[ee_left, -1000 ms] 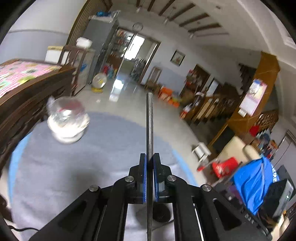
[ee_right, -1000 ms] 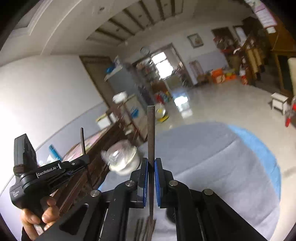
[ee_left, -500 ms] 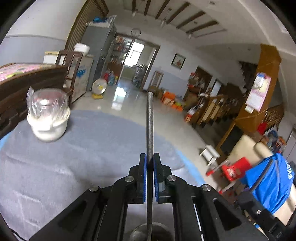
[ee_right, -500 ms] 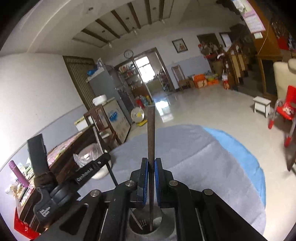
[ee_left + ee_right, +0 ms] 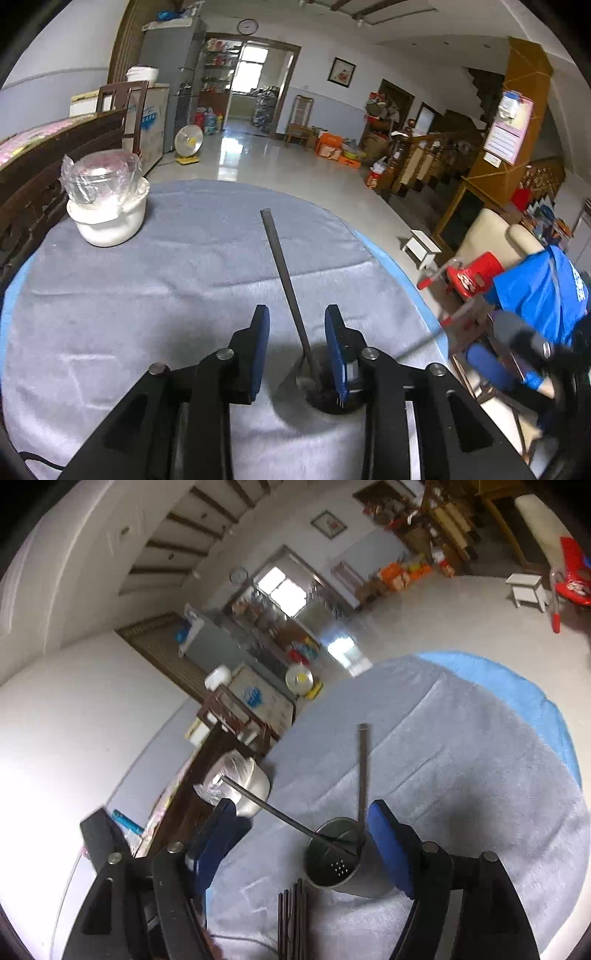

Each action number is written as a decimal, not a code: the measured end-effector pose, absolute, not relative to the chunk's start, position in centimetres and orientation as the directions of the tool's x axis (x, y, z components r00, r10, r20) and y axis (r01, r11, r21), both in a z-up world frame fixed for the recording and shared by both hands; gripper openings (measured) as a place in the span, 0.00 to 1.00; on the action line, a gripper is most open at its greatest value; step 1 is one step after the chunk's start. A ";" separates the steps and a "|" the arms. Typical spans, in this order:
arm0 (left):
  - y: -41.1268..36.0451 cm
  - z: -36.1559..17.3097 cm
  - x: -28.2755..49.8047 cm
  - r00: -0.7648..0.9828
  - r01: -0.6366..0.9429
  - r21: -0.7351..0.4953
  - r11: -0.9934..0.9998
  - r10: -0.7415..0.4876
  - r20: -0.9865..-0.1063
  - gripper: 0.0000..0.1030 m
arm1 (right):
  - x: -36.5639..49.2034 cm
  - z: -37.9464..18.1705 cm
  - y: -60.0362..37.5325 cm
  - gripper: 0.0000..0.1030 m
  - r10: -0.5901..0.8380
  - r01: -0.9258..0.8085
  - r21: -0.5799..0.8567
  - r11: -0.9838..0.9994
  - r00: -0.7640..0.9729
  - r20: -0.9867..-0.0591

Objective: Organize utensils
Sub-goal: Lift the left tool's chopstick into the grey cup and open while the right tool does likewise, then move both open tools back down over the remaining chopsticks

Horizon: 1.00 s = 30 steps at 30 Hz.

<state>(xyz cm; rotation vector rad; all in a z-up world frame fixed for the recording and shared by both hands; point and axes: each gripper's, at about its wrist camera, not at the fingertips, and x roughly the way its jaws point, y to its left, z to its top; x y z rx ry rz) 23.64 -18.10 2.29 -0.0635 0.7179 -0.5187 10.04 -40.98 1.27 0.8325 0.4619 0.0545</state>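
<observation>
A metal utensil holder (image 5: 337,857) with a perforated bottom stands on the grey cloth; it also shows in the left wrist view (image 5: 328,391). Two dark chopsticks lean in it: one (image 5: 362,771) near upright, one (image 5: 269,810) tilted left. In the left wrist view one chopstick (image 5: 288,288) leans in the holder. My left gripper (image 5: 297,349) is open just above the holder, holding nothing. My right gripper (image 5: 303,840) is open above the holder, holding nothing. Several more chopsticks (image 5: 291,919) lie on the cloth near the front edge.
A white bowl with a plastic-wrapped top (image 5: 105,199) stands at the table's far left; it also shows in the right wrist view (image 5: 240,786). The round table (image 5: 147,295) has a grey cloth over blue. A dark wooden bench (image 5: 44,173) borders its left side.
Both grippers were shut on a chopstick each; both have opened and let go. The two chopsticks now lean in the holder. The right gripper has tilted and drawn back.
</observation>
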 end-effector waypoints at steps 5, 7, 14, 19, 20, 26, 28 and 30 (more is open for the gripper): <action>-13.6 3.6 19.8 0.636 0.433 -0.217 0.875 -0.467 -0.614 0.57 | 6.6 1.3 -41.0 0.76 0.251 0.085 0.777 0.623 0.920 -0.302; -11.2 3.9 18.5 0.642 0.414 -0.183 0.892 -0.429 -0.635 0.61 | 5.8 1.3 -40.5 0.76 0.256 0.076 0.779 0.623 0.920 -0.295; -3.6 3.2 15.6 0.690 0.280 -0.020 0.960 -0.215 -0.692 0.67 | 3.5 1.1 -37.0 0.74 0.303 0.029 0.720 0.694 0.895 -0.328; 0.4 0.5 15.0 0.662 0.198 0.028 0.980 -0.113 -0.741 0.67 | 3.1 2.2 -33.2 0.74 0.299 -0.048 0.616 0.787 0.902 -0.311; 0.6 0.0 15.0 0.656 0.193 0.035 0.981 -0.102 -0.748 0.67 | 3.3 2.5 -32.2 0.74 0.303 -0.065 0.590 0.805 0.900 -0.314; 1.5 -1.7 15.7 0.605 0.194 -0.020 0.981 -0.136 -0.785 0.67 | 7.0 -0.2 -28.4 0.31 0.349 -0.043 0.547 0.836 0.811 -0.469; 1.2 -2.5 16.0 0.575 0.212 -0.046 0.976 -0.162 -0.802 0.67 | 8.1 -1.7 -27.4 0.31 0.364 -0.022 0.549 0.835 0.771 -0.522; 0.9 -3.6 16.4 0.541 0.227 -0.067 0.972 -0.183 -0.821 0.67 | 9.3 -3.3 -26.4 0.31 0.369 -0.001 0.542 0.840 0.734 -0.571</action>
